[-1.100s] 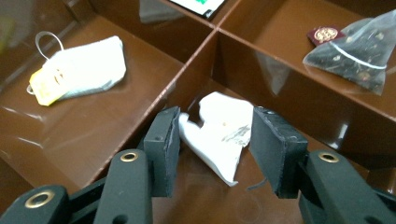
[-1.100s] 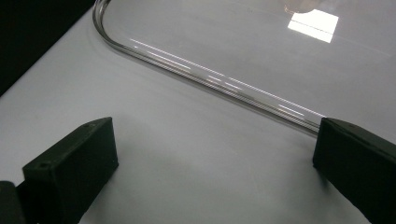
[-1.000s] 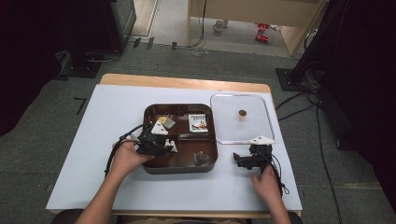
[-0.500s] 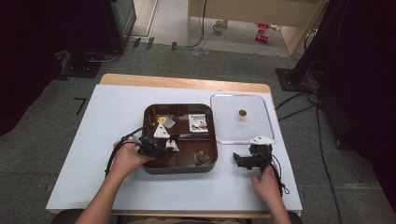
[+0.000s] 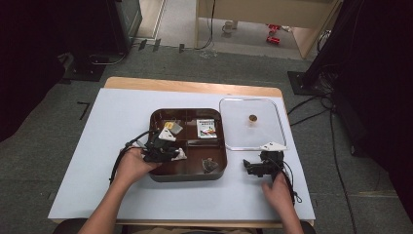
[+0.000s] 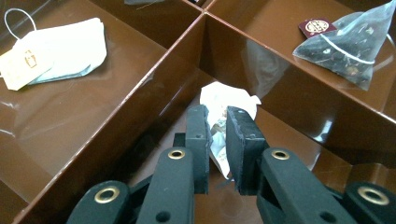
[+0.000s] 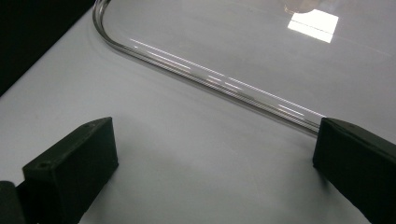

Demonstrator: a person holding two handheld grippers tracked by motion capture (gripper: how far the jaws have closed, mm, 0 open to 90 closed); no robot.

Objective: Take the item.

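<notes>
A brown tray (image 5: 187, 176) with four compartments lies mid-table. My left gripper (image 5: 173, 152) reaches into its near-left compartment. In the left gripper view its jaws (image 6: 217, 116) have just been closing and now pinch a crumpled white paper packet (image 6: 226, 98) by the divider wall (image 6: 154, 88). My right gripper (image 5: 263, 162) rests on the white table cover right of the tray. It stands open (image 7: 215, 158) with nothing between its fingers, facing the rounded edge of a clear lid (image 7: 224, 84).
A flat white tea bag (image 6: 60, 46) lies in the far-left compartment, a printed packet (image 5: 207, 128) in the far-right, and a pyramid tea bag (image 6: 350, 46) in the near-right. The clear lid (image 5: 234, 131) with a brown knob (image 5: 252, 117) lies right of the tray.
The left gripper's jaws have drawn together onto the white packet in the tray. Both hands stay where they were.
</notes>
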